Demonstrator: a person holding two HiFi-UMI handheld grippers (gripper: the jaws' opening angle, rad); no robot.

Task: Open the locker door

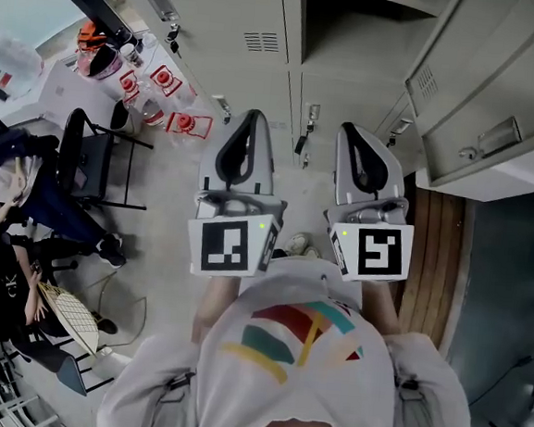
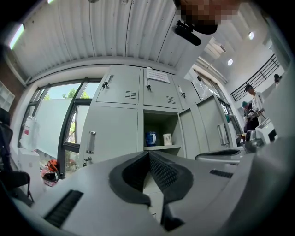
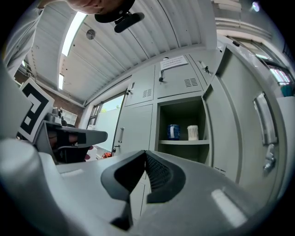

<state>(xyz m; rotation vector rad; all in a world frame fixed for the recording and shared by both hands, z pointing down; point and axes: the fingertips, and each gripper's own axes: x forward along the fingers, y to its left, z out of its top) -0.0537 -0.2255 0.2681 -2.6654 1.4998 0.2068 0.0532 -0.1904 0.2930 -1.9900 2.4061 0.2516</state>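
Note:
The grey locker bank fills the top of the head view. One middle locker door stands swung open to the right, its handle facing out. In the right gripper view the open door shows beside a shelf with a blue mug and a white cup. The same mug and cup appear in the left gripper view. My left gripper and right gripper are both shut and empty, side by side, short of the lockers and touching nothing.
Seated people and black chairs are at the left. Clear containers with red labels lie by the locker base. A tall window is left of the lockers. A person stands far right. Closed doors carry handles.

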